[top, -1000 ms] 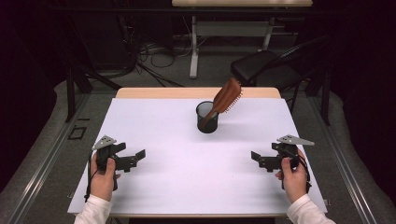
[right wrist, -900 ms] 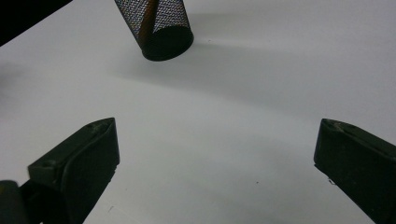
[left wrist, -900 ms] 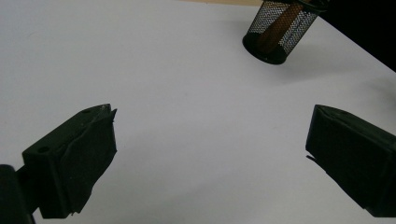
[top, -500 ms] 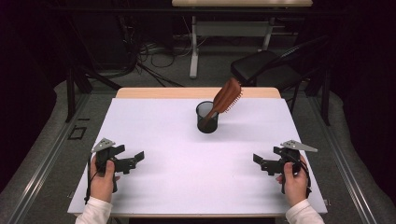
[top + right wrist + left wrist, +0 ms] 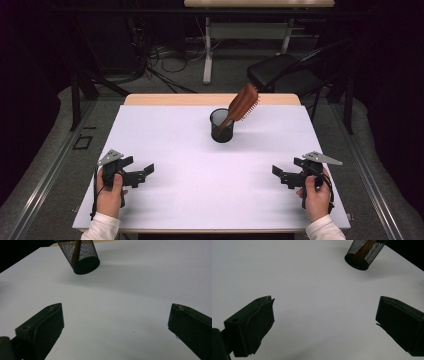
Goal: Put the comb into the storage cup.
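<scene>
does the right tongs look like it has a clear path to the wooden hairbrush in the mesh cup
Probably yes. The right tongs are open, and bare white table lies between them and the brown wooden hairbrush, which leans out of the black mesh cup.

The cup (image 5: 222, 125) stands on the surface (image 5: 200, 200), toward its far edge, near centre. The brush (image 5: 242, 103) stands in the cup, leaning right. Left tongs (image 5: 145, 171) and right tongs (image 5: 278, 173) sit near the front corners, well apart.
</scene>
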Demonstrator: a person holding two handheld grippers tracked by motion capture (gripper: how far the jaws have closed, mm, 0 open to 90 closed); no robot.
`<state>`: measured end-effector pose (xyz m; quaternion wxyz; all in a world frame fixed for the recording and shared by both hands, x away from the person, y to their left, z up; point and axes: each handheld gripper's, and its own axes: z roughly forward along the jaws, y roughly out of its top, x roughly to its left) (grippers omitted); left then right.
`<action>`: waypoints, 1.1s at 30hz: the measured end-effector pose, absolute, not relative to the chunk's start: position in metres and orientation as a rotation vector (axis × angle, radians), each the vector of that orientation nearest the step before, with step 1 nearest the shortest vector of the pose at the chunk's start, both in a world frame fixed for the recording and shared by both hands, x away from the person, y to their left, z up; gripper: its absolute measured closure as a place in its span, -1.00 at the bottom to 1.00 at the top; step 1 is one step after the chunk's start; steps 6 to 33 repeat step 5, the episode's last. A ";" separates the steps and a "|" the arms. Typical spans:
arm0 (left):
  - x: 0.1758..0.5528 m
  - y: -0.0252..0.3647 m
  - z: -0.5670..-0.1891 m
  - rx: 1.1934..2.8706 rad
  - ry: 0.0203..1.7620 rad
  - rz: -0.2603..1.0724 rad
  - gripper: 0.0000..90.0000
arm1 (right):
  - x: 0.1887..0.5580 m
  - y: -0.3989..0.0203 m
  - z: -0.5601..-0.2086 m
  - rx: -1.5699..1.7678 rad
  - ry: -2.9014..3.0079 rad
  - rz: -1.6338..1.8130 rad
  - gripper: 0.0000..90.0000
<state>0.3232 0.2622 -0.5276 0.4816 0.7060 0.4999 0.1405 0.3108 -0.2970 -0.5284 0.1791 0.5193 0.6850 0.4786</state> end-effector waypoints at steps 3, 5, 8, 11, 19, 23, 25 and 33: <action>0.323 0.263 -0.528 1.718 1.217 0.344 -0.96 | 0.311 -0.297 -0.531 1.475 1.937 1.358 -1.00; 0.323 0.264 -0.529 1.719 1.219 0.348 -0.96 | 0.311 -0.297 -0.533 1.483 1.935 1.361 -1.00; 0.323 0.264 -0.529 1.719 1.219 0.348 -0.96 | 0.311 -0.297 -0.533 1.483 1.935 1.361 -1.00; 0.323 0.264 -0.529 1.719 1.219 0.348 -0.96 | 0.311 -0.297 -0.533 1.483 1.935 1.361 -1.00; 0.323 0.264 -0.529 1.719 1.219 0.348 -0.96 | 0.311 -0.297 -0.533 1.483 1.935 1.361 -1.00; 0.323 0.264 -0.529 1.719 1.219 0.348 -0.96 | 0.311 -0.297 -0.533 1.483 1.935 1.361 -1.00; 0.323 0.264 -0.529 1.719 1.219 0.348 -0.96 | 0.311 -0.297 -0.533 1.483 1.935 1.361 -1.00; 0.323 0.264 -0.529 1.719 1.219 0.348 -0.96 | 0.311 -0.297 -0.533 1.483 1.935 1.361 -1.00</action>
